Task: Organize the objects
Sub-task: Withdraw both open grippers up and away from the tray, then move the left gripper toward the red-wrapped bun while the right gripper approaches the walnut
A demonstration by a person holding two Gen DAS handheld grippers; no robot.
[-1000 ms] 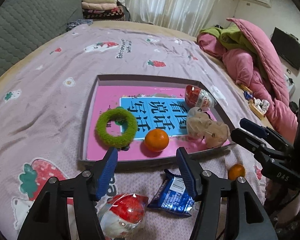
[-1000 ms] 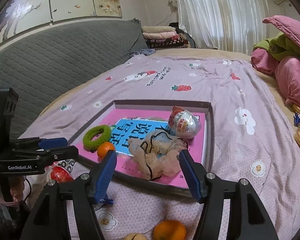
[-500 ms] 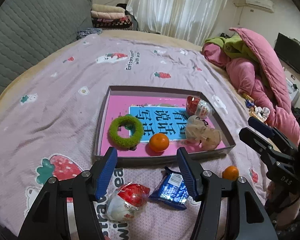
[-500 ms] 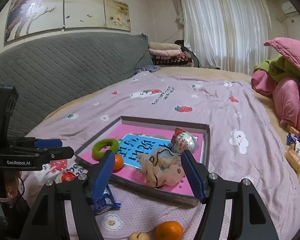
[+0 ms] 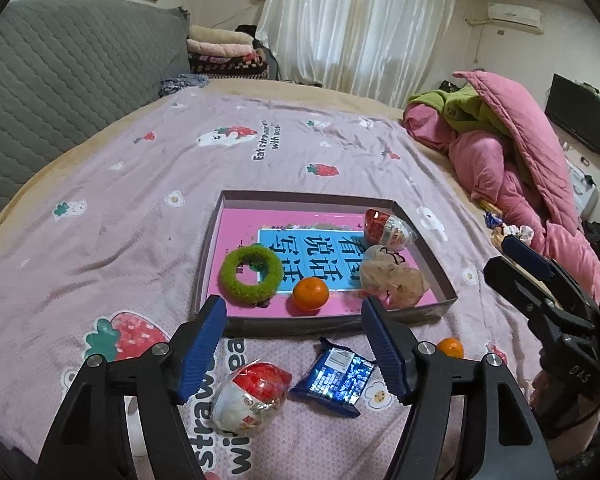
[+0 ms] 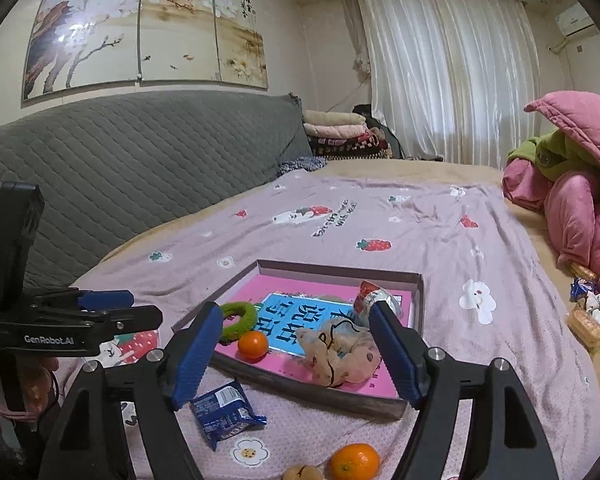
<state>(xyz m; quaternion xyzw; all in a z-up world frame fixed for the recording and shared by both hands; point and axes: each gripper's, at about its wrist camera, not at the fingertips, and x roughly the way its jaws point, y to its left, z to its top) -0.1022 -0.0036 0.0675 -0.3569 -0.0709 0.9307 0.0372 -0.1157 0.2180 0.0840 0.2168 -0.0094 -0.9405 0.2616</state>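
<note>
Through the left wrist camera I am watching my left gripper (image 5: pixel 294 344) hanging empty, its jaws having just been spreading, above the red-and-white egg (image 5: pixel 252 396) and blue packet (image 5: pixel 334 376) lying just before the tray (image 5: pixel 324 322). Through the right wrist camera my right gripper (image 6: pixel 294 354) is likewise gaping empty, jaws just widening, over the tray's near edge, with a loose orange (image 6: pixel 354 461) lying on the bedspread (image 6: pixel 440 236) below.

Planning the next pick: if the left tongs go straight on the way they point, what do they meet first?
Probably the shallow grey cardboard tray, at its near wall by the round orange mandarin. The open left tongs hold nothing; depth is uncertain.
</note>
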